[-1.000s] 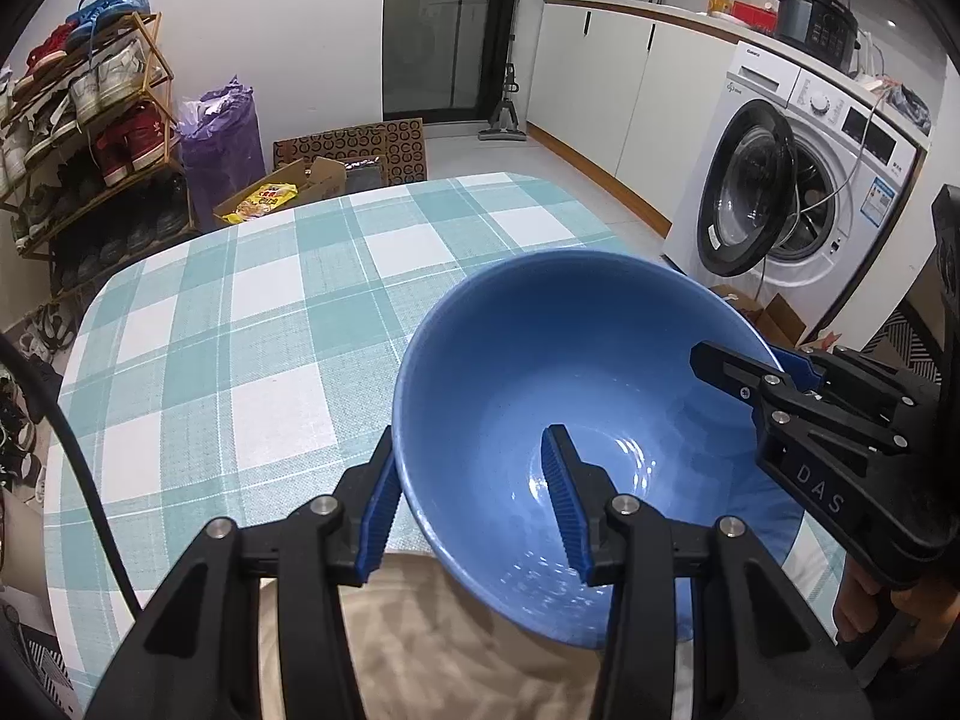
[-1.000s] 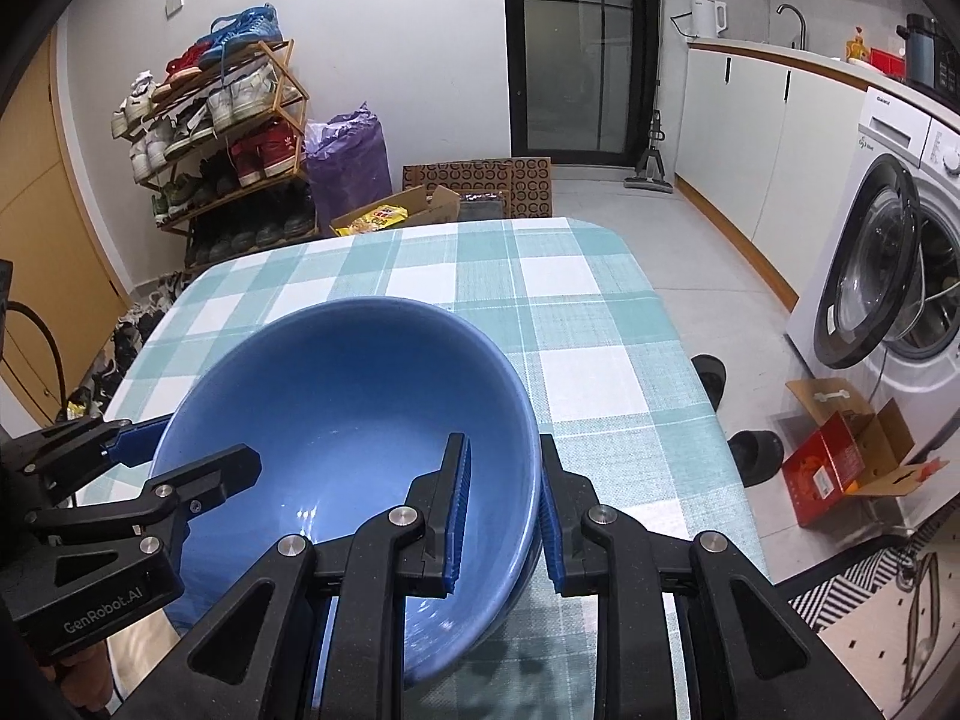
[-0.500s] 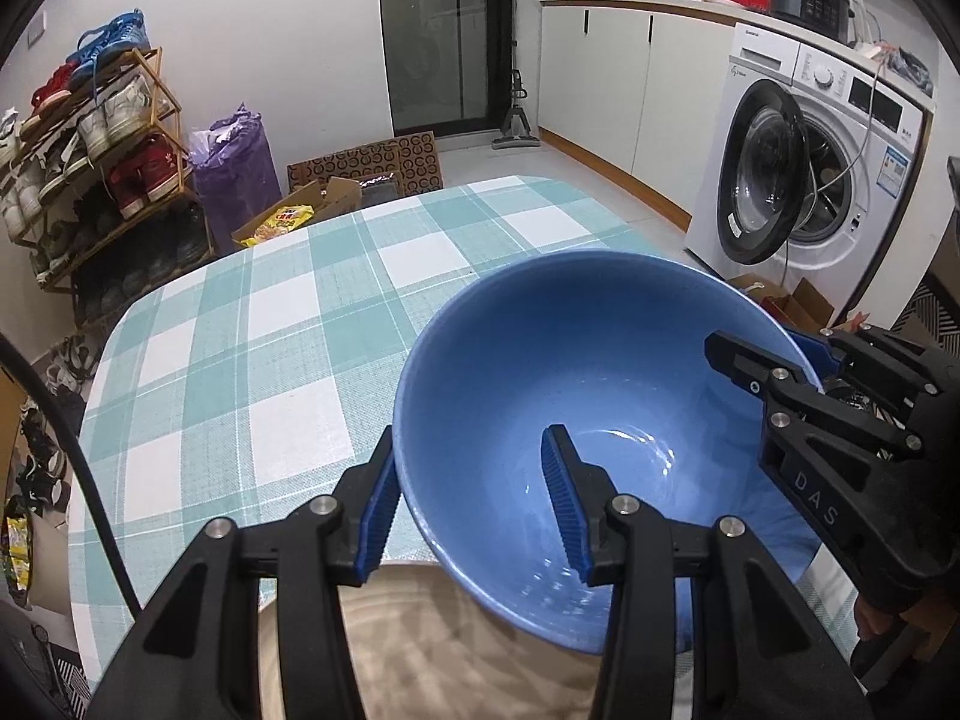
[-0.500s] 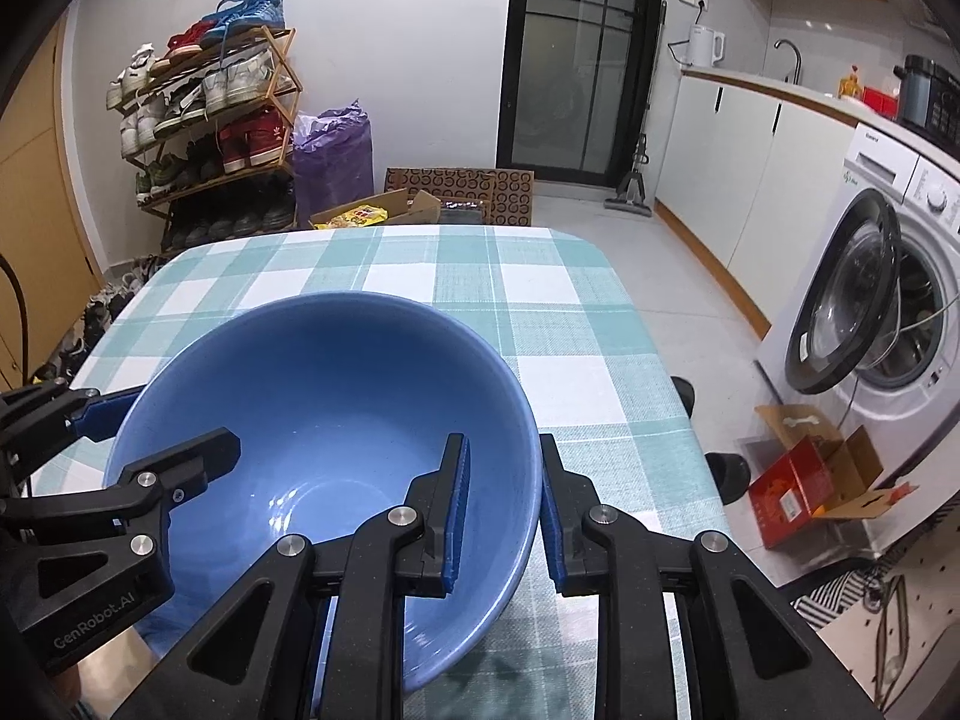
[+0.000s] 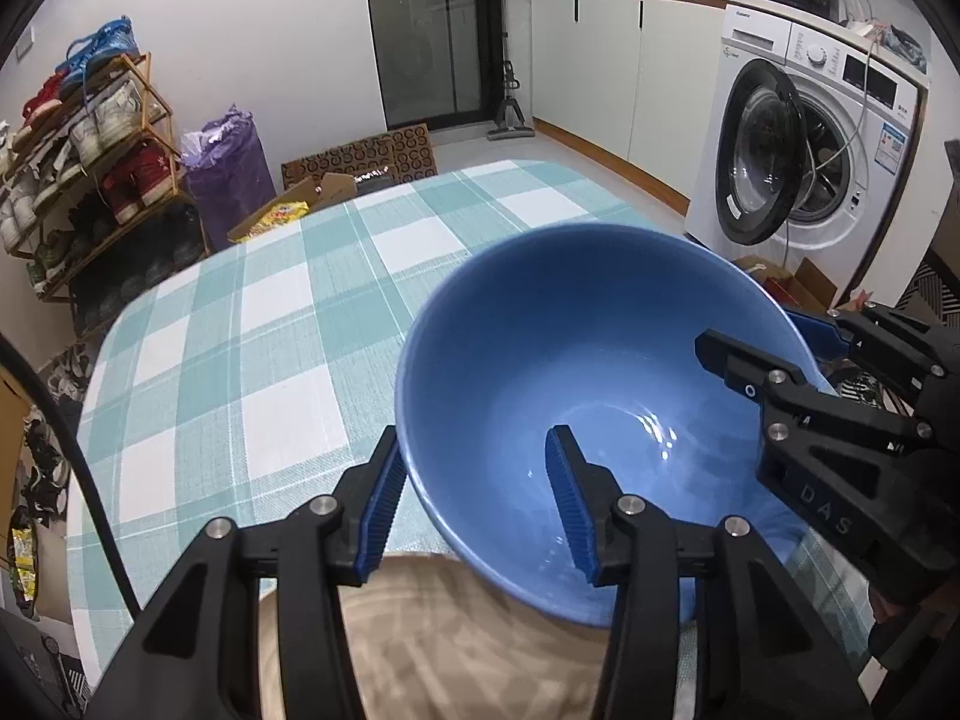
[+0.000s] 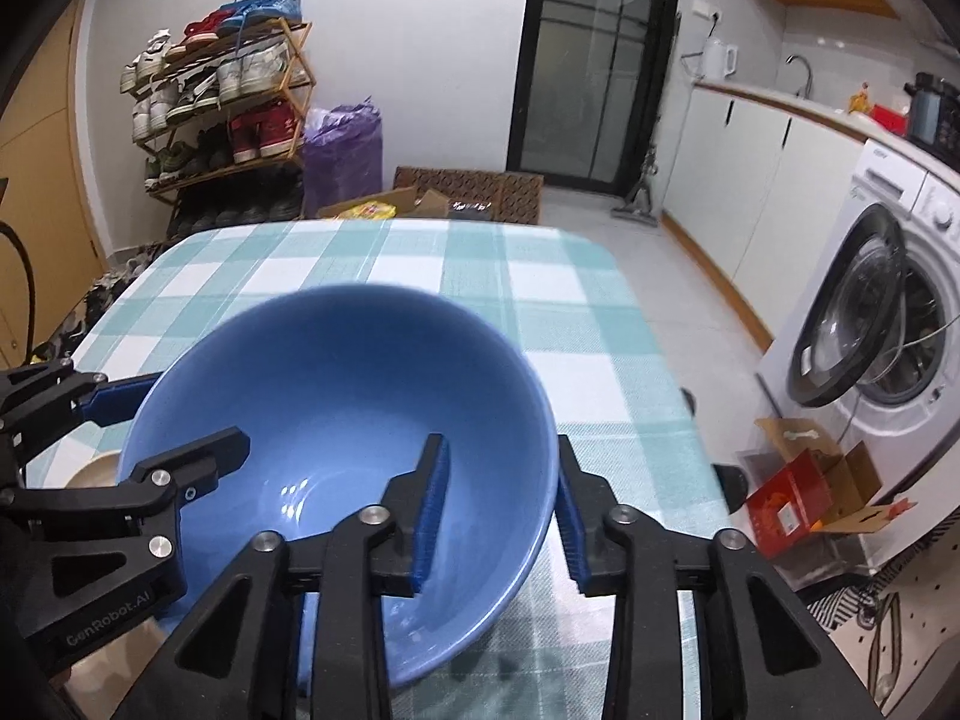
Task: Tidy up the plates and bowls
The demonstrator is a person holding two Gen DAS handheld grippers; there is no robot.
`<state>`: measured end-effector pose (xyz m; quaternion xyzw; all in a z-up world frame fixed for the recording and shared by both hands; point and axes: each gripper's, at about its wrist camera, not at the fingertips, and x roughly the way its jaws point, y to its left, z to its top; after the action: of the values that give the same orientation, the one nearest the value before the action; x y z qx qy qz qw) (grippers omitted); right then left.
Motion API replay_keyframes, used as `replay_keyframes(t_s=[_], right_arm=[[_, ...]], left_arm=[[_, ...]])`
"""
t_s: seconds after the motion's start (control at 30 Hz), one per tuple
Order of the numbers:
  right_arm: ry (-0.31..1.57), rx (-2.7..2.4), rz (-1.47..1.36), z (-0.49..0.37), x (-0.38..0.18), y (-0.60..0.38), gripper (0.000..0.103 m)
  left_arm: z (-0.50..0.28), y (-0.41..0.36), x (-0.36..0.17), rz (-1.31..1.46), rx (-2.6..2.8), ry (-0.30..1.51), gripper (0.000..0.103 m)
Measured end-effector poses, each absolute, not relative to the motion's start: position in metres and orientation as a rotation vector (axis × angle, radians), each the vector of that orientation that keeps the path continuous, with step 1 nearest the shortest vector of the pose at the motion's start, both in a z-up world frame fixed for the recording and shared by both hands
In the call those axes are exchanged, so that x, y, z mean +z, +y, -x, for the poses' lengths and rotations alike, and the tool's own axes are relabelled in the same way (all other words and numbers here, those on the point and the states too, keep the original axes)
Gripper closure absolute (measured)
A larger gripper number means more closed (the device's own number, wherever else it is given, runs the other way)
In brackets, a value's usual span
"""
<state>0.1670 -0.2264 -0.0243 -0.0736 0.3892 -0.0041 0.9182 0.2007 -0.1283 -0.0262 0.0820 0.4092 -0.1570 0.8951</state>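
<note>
Now both my grippers are letting go of the blue bowl (image 5: 600,372). A second ago my right gripper (image 6: 501,504) pinched the rim tight; its jaws are opening now, one blue pad inside the bowl and one outside, with a clear gap on each side of the wall. My left gripper (image 5: 480,495) straddles the opposite rim the same way and its jaws are opening a little further too; the outer pad sits just beside the wall, and I cannot tell whether it touches.

The bowl itself has barely shifted. It sits tilted near the near edge of the checked tablecloth (image 5: 252,324), resting on a beige dish (image 5: 456,636) underneath, whose rim also peeks out at the bowl's left in the right wrist view (image 6: 90,468).

I judge the bowl is now placed on that dish, so this stacking step is nearly finished. With my pads so close to the rim, I should draw both grippers back cleanly so I do not tip the bowl.
</note>
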Motion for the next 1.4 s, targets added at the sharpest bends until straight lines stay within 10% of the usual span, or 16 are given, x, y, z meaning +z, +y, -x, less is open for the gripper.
replay_keyframes(t_s=[0.17, 0.6, 1.4], right_arm=[[0.808, 0.051, 0.08, -0.165, -0.023, -0.237, 0.062], [0.806, 0.119, -0.068, -0.152, -0.017, -0.265, 0.004], [0.835, 0.171, -0.192, -0.147, -0.032, -0.281, 0.001]], left_arm=[[-0.202, -0.123, -0.027, -0.135, -0.332, 0.871, 0.05], [-0.201, -0.104, -0.021, 0.01, -0.375, 0.869, 0.009], [-0.208, -0.11, -0.038, 0.014, -0.319, 0.914, 0.0]])
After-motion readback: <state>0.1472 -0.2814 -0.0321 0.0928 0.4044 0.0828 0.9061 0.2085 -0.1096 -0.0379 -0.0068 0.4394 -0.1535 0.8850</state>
